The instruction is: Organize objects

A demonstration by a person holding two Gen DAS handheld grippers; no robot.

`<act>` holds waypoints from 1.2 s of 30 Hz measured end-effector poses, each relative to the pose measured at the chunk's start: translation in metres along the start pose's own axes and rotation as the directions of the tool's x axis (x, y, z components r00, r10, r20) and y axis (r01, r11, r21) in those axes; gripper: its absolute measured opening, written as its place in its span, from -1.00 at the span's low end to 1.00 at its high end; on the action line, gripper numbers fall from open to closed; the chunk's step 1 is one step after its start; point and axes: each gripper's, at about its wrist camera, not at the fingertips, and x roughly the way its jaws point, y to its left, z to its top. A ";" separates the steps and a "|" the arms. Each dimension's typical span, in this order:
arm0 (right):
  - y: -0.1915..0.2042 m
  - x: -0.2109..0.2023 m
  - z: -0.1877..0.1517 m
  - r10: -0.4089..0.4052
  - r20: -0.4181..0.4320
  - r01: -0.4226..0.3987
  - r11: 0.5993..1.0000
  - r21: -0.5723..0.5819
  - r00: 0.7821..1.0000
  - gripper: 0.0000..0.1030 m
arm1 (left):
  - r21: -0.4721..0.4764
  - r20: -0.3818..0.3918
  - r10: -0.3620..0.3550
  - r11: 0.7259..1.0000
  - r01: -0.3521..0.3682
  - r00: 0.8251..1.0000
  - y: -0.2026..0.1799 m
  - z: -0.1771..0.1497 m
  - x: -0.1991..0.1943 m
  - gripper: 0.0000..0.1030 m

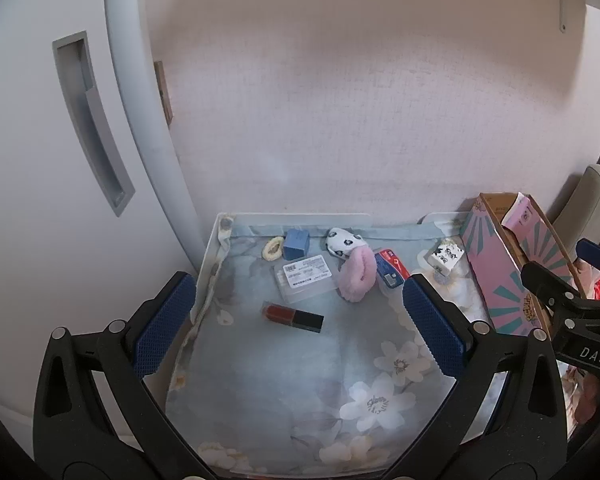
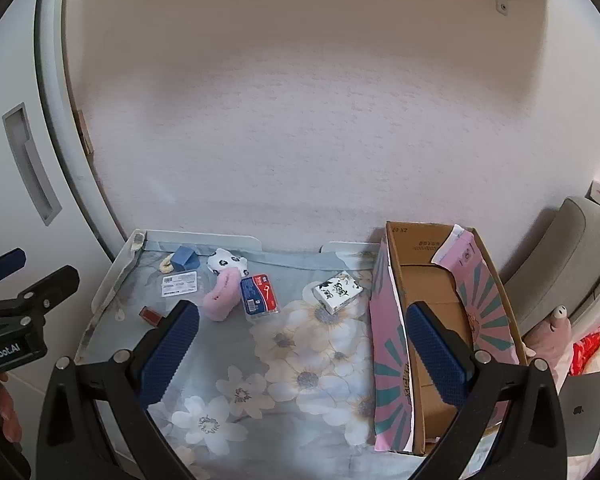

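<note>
My left tool is spread wide, nothing between the pads; my right tool is the same, jaws apart and holding nothing. Both hover above the surface, which is covered by a pale blue floral cloth.

Hard to make out: the lipstick is whole in the left view, but in the right view my left-hand pad hides most of it. The label on the clear flat case is unreadable. The small cream ring beside the blue cube is too small to identify. The right tool's far pad covers part of the box floor.

Container: an open cardboard box with a pink and teal printed outside sits at the right end of the surface, against the wall. What shows of its inside looks like bare cardboard; one pink flap leans inward.

Loose items lie toward the back of the surface: a white spotted soft toy touching a fluffy pink scrunchie, a red and blue packet just beside that, and a black-and-white printed tissue pack near the box.

Room: a white textured wall behind, a white cabinet door with a recessed handle to the left, a grey cushion and a laptop corner on the right, cut off at the frame edge.
</note>
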 end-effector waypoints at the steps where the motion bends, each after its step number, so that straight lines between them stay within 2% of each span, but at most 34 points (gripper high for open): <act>1: 0.000 0.000 0.000 0.000 0.001 0.000 1.000 -0.002 1.000 0.99 | -0.001 0.002 0.003 1.000 -0.003 1.000 0.000 0.000 -0.001 0.99; 7: 0.001 0.000 -0.001 0.003 0.003 -0.003 1.000 -0.006 1.000 0.99 | -0.003 0.002 0.000 1.000 0.000 1.000 0.001 0.001 0.001 0.99; 11: 0.002 -0.001 -0.001 0.007 0.011 -0.007 1.000 -0.011 1.000 0.99 | -0.003 -0.001 0.023 1.000 -0.023 1.000 0.001 0.004 0.000 0.99; 36: 0.015 -0.007 -0.002 0.037 0.034 -0.035 0.998 -0.059 0.999 0.99 | -0.034 0.004 0.010 0.999 -0.010 1.000 0.006 0.010 -0.007 0.99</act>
